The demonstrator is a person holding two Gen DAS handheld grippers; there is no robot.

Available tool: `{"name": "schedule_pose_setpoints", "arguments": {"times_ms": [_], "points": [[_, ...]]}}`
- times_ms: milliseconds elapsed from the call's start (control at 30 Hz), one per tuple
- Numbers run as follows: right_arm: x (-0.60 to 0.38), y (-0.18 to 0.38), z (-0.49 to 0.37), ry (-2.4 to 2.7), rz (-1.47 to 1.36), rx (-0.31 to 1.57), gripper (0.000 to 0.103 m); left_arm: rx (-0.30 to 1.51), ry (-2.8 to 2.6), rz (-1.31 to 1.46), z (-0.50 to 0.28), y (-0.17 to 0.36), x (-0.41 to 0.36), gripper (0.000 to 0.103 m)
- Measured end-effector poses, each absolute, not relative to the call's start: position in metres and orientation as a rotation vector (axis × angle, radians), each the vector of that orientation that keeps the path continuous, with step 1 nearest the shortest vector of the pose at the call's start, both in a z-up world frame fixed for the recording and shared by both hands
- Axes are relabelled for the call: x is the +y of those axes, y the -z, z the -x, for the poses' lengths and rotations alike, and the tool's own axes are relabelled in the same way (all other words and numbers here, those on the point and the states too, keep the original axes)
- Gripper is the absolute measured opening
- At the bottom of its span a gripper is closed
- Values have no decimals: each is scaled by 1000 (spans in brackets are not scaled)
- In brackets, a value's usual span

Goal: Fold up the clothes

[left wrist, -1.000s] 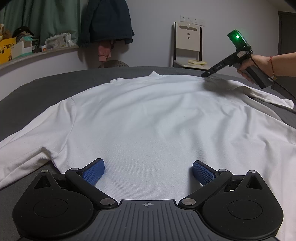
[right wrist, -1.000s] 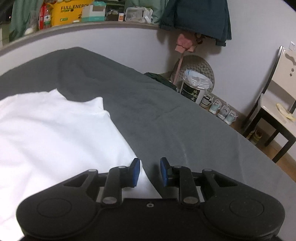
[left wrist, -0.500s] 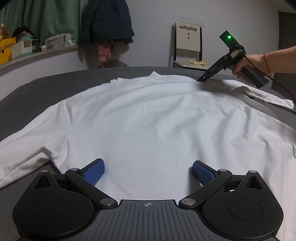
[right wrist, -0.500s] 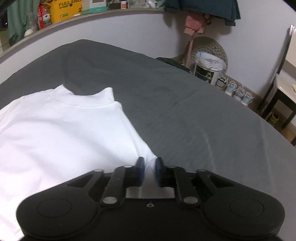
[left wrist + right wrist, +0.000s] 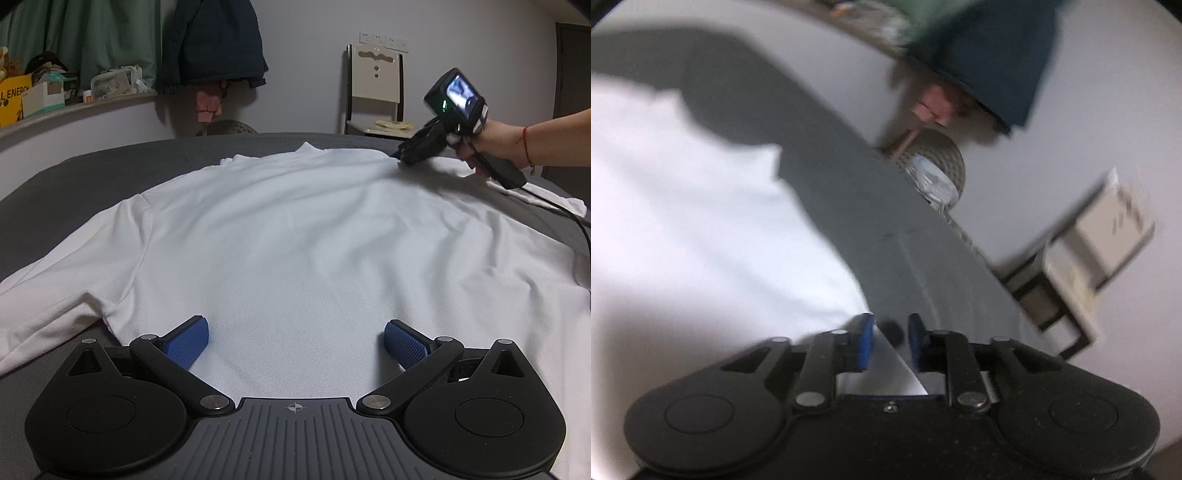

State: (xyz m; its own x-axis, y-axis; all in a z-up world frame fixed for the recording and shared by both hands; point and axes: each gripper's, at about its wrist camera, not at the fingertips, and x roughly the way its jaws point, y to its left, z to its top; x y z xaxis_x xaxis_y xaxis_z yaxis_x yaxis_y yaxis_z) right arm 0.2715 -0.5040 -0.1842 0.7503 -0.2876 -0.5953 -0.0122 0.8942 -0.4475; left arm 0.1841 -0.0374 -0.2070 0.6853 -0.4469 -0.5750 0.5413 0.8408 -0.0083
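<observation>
Covering most of the grey bed [image 5: 66,184], a white long-sleeved shirt [image 5: 295,240] lies flat, collar at the far side. At its near hem the left gripper [image 5: 293,345] rests spread wide. At the far right shoulder the right gripper [image 5: 890,341] has just been parting, with fabric between its pads, not pinched.
</observation>
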Motion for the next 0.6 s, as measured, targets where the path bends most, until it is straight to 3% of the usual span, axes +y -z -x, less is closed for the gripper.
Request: {"name": "schedule_pose_setpoints", "arguments": {"times_ms": [167,333,533,600], "points": [[-574,136,-251,155,39,671,41,598,557,-166,-184,207,-37,103],[-638,118,-226,62,-162,741,42,599,557,-168,-184,207,-37,103],[-629,139,-228,8,-50,870,39,600,556,-169,-183,207,-37,103],[-619,154,-230,-22,-12,938,25,600,556,-169,-183,207,-37,103]]}}
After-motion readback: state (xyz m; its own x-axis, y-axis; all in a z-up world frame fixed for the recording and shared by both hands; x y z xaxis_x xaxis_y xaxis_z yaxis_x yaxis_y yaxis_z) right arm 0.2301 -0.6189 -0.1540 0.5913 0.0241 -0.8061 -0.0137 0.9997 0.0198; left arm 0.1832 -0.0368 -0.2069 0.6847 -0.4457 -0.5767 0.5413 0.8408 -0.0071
